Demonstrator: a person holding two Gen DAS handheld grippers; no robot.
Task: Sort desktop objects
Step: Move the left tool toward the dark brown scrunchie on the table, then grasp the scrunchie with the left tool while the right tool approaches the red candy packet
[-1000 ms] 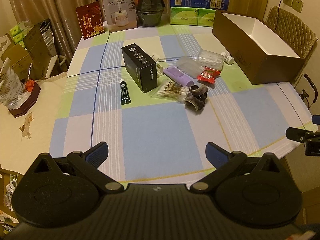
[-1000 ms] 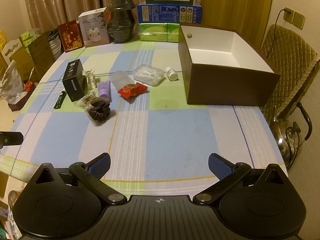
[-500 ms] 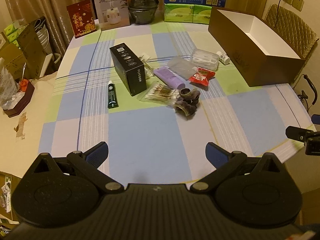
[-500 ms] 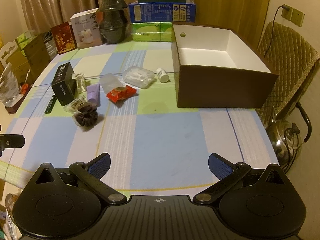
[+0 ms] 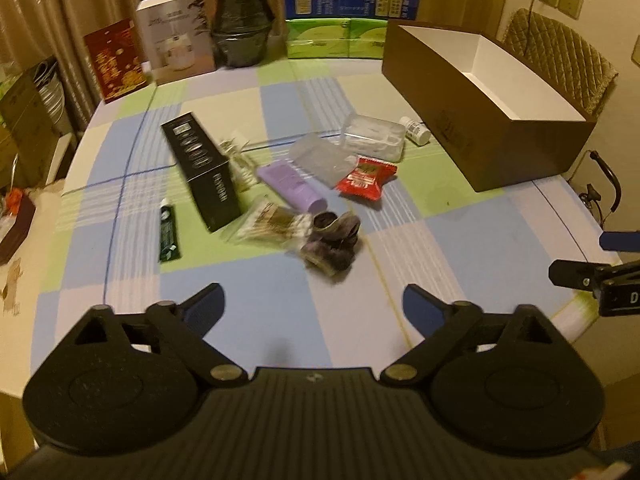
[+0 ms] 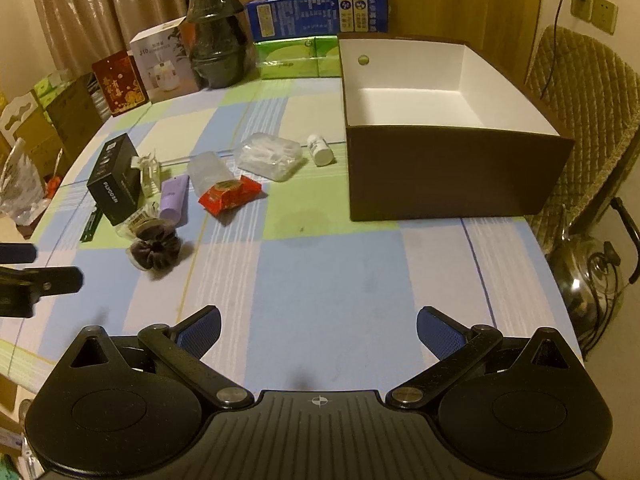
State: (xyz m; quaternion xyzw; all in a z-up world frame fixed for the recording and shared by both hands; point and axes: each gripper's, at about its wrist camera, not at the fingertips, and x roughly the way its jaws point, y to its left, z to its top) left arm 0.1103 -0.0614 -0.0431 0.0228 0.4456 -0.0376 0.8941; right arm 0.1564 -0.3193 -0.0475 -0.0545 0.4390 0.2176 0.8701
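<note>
A cluster of small items lies mid-table: a black box [image 5: 202, 174], a green tube [image 5: 167, 233], a bag of cotton swabs [image 5: 272, 224], a dark scrunchie [image 5: 332, 240], a purple tube [image 5: 290, 186], a red snack packet [image 5: 366, 178], a clear plastic case [image 5: 374, 136] and a white bottle [image 5: 416, 130]. An open brown box [image 6: 448, 128] with a white inside stands at the right. My left gripper [image 5: 312, 306] is open and empty, short of the scrunchie. My right gripper [image 6: 318, 328] is open and empty over bare cloth.
Cartons, a dark jar [image 6: 216, 36] and green tissue packs [image 6: 298, 58] line the table's far edge. A quilted chair [image 6: 584, 120] and a metal kettle [image 6: 588, 276] stand right of the table. Boxes crowd the left side.
My left gripper has moved forward and lower towards the cluster of items. My right gripper has shifted slightly forward. Both stay open.
</note>
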